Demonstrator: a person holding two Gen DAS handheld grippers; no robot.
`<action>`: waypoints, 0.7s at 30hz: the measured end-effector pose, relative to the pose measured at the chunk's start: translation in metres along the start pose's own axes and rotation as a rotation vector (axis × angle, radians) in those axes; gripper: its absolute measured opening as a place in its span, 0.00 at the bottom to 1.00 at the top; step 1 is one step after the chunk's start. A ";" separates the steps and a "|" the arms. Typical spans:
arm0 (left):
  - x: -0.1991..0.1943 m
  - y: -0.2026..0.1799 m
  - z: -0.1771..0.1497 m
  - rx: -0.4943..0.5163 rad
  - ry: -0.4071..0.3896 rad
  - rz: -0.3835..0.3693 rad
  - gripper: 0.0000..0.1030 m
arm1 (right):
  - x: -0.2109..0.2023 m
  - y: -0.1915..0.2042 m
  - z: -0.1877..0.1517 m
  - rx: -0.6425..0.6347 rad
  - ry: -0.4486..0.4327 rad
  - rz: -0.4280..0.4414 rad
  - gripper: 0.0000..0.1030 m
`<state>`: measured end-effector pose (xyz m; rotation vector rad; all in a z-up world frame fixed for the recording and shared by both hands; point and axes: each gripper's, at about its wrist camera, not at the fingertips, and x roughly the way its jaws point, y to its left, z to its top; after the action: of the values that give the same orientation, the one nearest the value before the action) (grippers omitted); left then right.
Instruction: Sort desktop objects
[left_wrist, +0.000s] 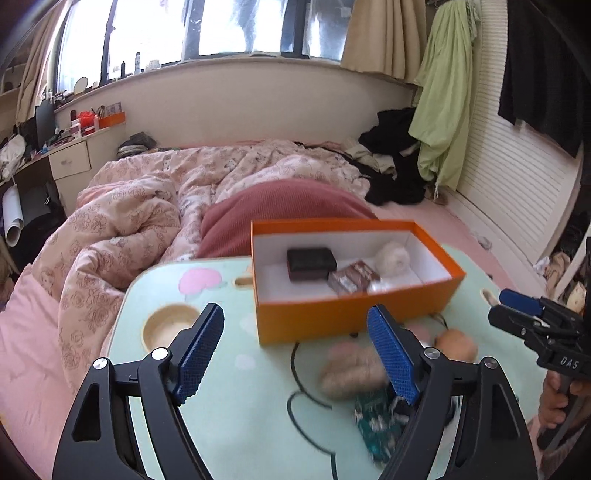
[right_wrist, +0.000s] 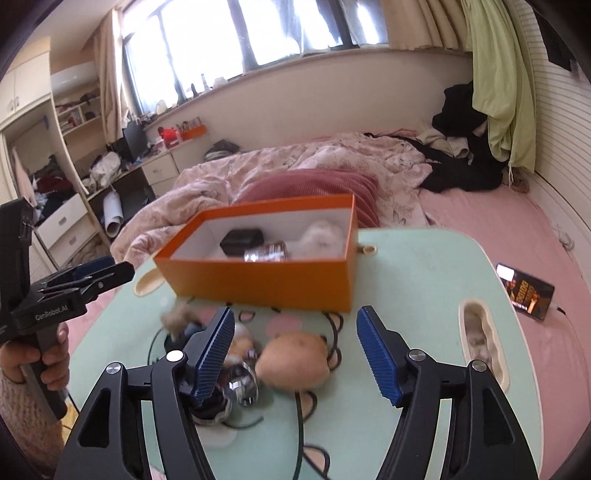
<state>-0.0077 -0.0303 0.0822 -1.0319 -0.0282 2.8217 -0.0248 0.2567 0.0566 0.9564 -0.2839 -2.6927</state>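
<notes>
An orange box (left_wrist: 332, 317) (right_wrist: 266, 280) stands on the mint-green lap table (left_wrist: 236, 413) (right_wrist: 417, 273). Inside lie a black case (left_wrist: 311, 263) (right_wrist: 242, 240), a brown packet (left_wrist: 352, 281) (right_wrist: 266, 253) and a white fluffy ball (left_wrist: 392, 258) (right_wrist: 322, 238). In front of the box lie a tan plush ball (right_wrist: 293, 360) (left_wrist: 456, 343), a beige fluffy tuft (left_wrist: 349, 369) (right_wrist: 178, 317), a green packet (left_wrist: 376, 424) and a shiny keychain (right_wrist: 242, 387). My left gripper (left_wrist: 295, 354) is open above the table. My right gripper (right_wrist: 295, 354) is open above the plush ball.
The table stands on a bed with a pink quilt (left_wrist: 122, 236) and a red pillow (left_wrist: 280, 206). A phone (right_wrist: 524, 291) lies on the sheet to the right. A round cup recess (left_wrist: 170, 328) is at the table's left, a slot (right_wrist: 480, 339) at its right.
</notes>
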 end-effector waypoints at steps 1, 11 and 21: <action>-0.003 -0.004 -0.013 0.012 0.020 -0.009 0.78 | -0.002 0.001 -0.011 -0.009 0.017 -0.012 0.66; 0.007 -0.021 -0.086 0.055 0.137 0.030 0.84 | 0.003 0.004 -0.071 -0.125 0.076 -0.154 0.85; 0.008 -0.021 -0.089 0.051 0.134 0.030 1.00 | 0.007 -0.001 -0.076 -0.149 0.041 -0.115 1.00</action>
<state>0.0462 -0.0110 0.0102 -1.2161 0.0736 2.7572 0.0183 0.2483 -0.0059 1.0107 -0.0200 -2.7472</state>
